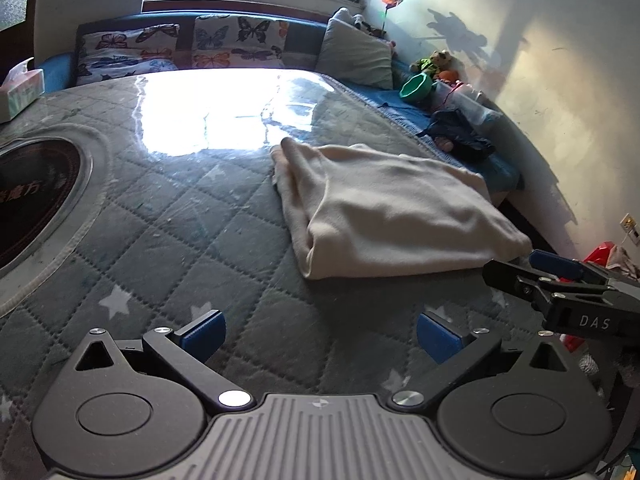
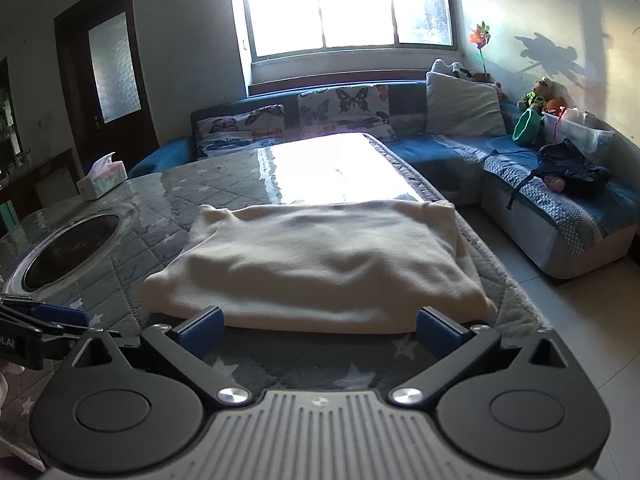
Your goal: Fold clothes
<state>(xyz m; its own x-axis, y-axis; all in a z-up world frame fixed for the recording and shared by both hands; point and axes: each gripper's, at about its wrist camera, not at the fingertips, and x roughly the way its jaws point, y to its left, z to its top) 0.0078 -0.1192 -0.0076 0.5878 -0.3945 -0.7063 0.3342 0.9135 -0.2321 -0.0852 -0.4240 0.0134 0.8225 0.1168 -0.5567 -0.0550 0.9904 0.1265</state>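
left wrist view: our left gripper point(image 1: 320, 334) fingers spread wide, empty. our right gripper point(image 2: 320, 330) likewise gapes, empty, beside the folded cream fleece garment point(image 2: 320, 264) on the quilted grey worktop point(image 2: 168, 192).

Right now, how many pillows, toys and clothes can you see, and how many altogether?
Butterfly pillows: 2
Grey pillows: 1
Stuffed toys: 2
Cream folded clothes on the table: 1
Dark clothes on the sofa: 1
Total: 7
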